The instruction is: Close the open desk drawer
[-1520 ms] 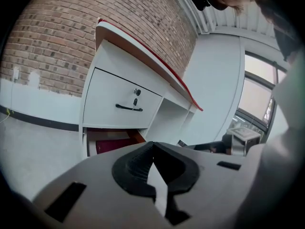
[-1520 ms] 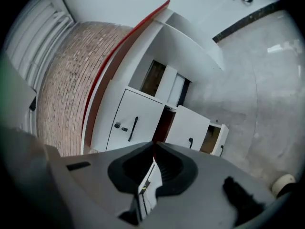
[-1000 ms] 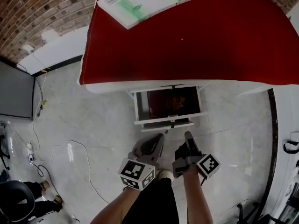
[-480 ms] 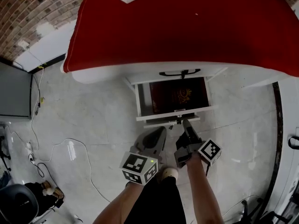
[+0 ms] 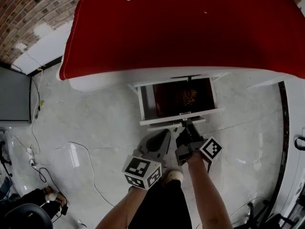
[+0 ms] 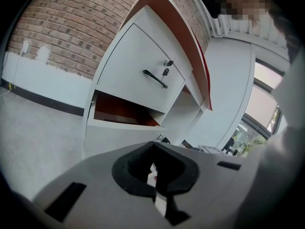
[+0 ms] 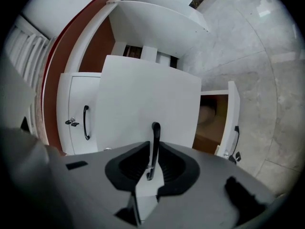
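Nearest the onlooker, the left gripper [image 5: 164, 136] hangs idle just short of the drawer, jaws pinched almost together on nothing. Beside it, the right gripper [image 5: 187, 128] has the black handle [image 7: 154, 144] between its jaws, which have just been closing until the pads hug the bar. The open drawer [image 5: 159, 122] juts from under the red-topped desk [image 5: 190, 37], with a dark red booklet [image 5: 183, 97] inside. The grasp looks made; what remains is a straight, level push home.

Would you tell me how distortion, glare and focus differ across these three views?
Head view: the red desktop looks bowed, and the floor carries a pale gleam. Left gripper view: strong fisheye, dark corners, brick wall curved. Right gripper view: same fisheye, drawer handle sharp, floor glossy.
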